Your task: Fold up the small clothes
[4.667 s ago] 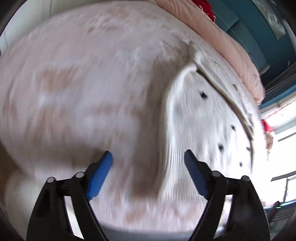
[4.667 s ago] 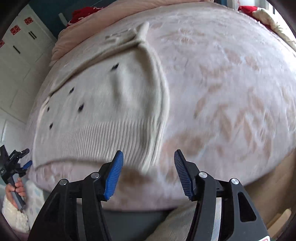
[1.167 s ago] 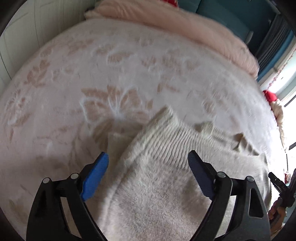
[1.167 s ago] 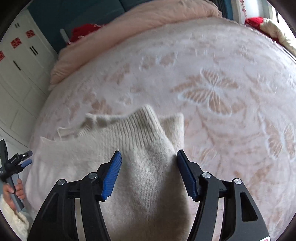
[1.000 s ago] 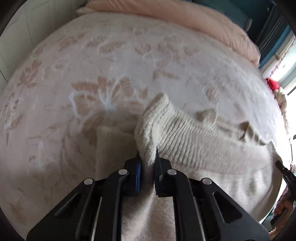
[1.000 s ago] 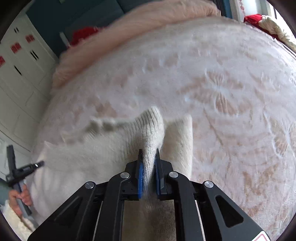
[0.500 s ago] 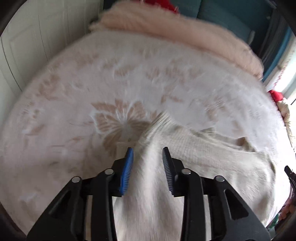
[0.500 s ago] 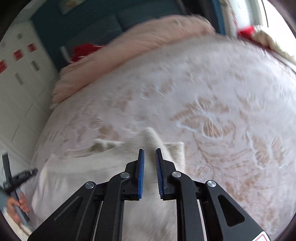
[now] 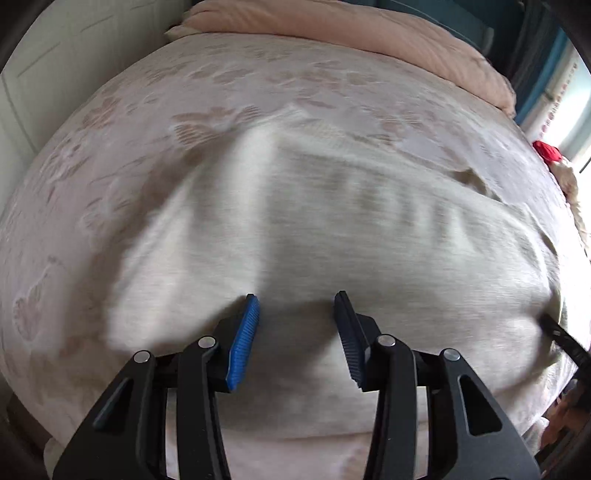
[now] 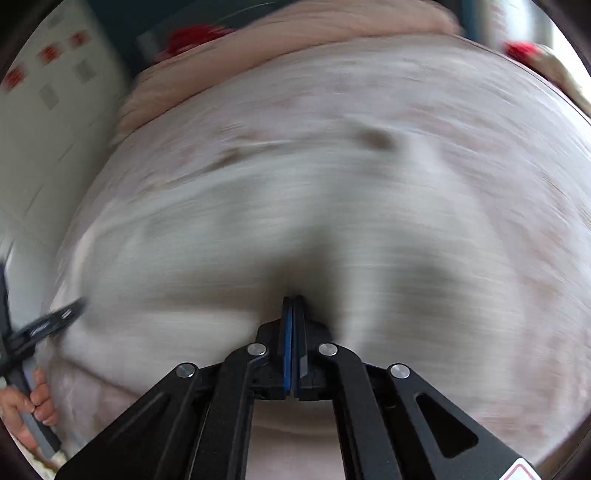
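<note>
A cream knit sweater point(image 9: 369, 236) lies folded across the bed; it also shows, blurred, in the right wrist view point(image 10: 258, 229). My left gripper point(image 9: 297, 325) is open and empty, its blue pads above the sweater's near part. My right gripper point(image 10: 293, 317) has its jaws pressed together over the sweater's near edge; blur hides whether cloth sits between them. The other gripper shows at the left edge of the right wrist view point(image 10: 48, 325).
The bed has a pale cover with a pink leaf pattern point(image 9: 110, 147). A pink quilt point(image 9: 351, 33) lies along the far side. White cupboards point(image 10: 44, 122) stand to the left. Red cloth point(image 9: 548, 151) lies at the far right.
Both grippers have pulled back toward the near edge of the bed. The left gripper has opened wider and the sweater now lies flatter. The right jaws have closed together.
</note>
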Tool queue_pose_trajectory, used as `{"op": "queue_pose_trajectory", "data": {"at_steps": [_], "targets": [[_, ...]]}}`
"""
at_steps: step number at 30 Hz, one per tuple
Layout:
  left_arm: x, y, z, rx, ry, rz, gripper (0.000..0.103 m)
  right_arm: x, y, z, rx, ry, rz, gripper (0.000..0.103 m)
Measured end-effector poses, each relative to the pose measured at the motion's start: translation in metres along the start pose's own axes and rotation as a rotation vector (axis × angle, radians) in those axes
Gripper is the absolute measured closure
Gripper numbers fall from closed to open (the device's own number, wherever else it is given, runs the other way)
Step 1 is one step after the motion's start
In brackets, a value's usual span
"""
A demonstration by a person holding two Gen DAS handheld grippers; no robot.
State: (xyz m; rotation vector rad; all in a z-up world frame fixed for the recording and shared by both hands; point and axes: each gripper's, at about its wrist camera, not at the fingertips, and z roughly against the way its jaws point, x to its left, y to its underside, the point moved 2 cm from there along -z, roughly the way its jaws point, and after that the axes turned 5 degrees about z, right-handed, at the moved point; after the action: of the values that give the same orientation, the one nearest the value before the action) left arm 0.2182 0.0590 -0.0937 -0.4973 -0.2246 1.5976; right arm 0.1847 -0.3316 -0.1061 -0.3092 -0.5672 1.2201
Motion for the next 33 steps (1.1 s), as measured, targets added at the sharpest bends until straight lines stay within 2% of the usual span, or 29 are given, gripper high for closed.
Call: {"op": "queue_pose_trajectory", "data": {"at_steps": [1,2,3,5,7,8,10,12,14,15,16,19,21,26,28,29,31,33], "targets": [[0.007,0.002,-0.003,0.005,0.025,0.008,0.061,-0.025,0.007,0.004,0.0,-0.048,-0.054,0.103],[0.007,0.006,-0.002,-0.002,0.04,0.012,0.061,-0.04,0.012,0.007,0.005,-0.144,-0.113,0.103],[0.005,0.007,0.0,-0.02,0.031,-0.001,0.061,-0.046,0.016,0.012,0.001,-0.173,-0.149,0.103],[-0.006,0.008,0.0,-0.039,-0.015,-0.034,0.062,-0.037,0.016,0.025,-0.006,-0.096,-0.103,0.103],[-0.004,0.008,0.01,-0.044,-0.003,-0.005,0.06,-0.029,0.017,0.04,-0.033,-0.064,-0.093,0.088],[-0.002,0.01,0.018,-0.044,0.018,0.02,0.053,-0.028,0.018,0.048,-0.049,-0.06,-0.102,0.084],[0.001,0.013,0.034,-0.05,0.04,0.052,0.046,-0.032,0.023,0.063,-0.084,-0.042,-0.127,0.073],[-0.002,0.017,0.042,-0.056,0.017,0.026,0.045,-0.037,0.03,0.069,-0.086,0.004,-0.136,0.069],[-0.005,0.022,0.043,-0.057,-0.022,-0.005,0.045,-0.048,0.031,0.066,-0.067,0.05,-0.165,0.057],[-0.004,0.024,0.042,-0.055,-0.029,-0.009,0.045,-0.055,0.033,0.061,-0.058,0.056,-0.206,0.044],[-0.004,0.026,0.041,-0.051,-0.034,-0.007,0.045,-0.062,0.033,0.058,-0.046,0.049,-0.243,0.041],[-0.002,0.032,0.041,-0.035,-0.034,0.018,0.045,-0.071,0.041,0.041,-0.003,-0.079,-0.366,0.041],[-0.002,0.035,0.043,-0.035,-0.037,0.021,0.045,-0.066,0.042,0.035,-0.004,-0.148,-0.408,0.041],[0.006,0.036,0.047,-0.027,-0.026,0.05,0.042,-0.053,0.043,0.025,-0.002,-0.182,-0.433,0.04],[0.016,0.037,0.049,-0.017,0.025,0.109,0.036,-0.053,0.047,0.024,-0.004,-0.199,-0.45,0.04],[0.029,0.038,0.053,-0.022,0.089,0.193,0.029,-0.055,0.049,0.023,-0.008,-0.213,-0.462,0.041],[0.056,0.044,0.055,-0.032,0.152,0.36,0.018,-0.059,0.053,0.024,-0.019,-0.25,-0.494,0.04],[0.086,0.053,0.043,0.009,0.18,0.536,0.017,-0.062,0.057,0.022,-0.028,-0.281,-0.525,0.037]]}}
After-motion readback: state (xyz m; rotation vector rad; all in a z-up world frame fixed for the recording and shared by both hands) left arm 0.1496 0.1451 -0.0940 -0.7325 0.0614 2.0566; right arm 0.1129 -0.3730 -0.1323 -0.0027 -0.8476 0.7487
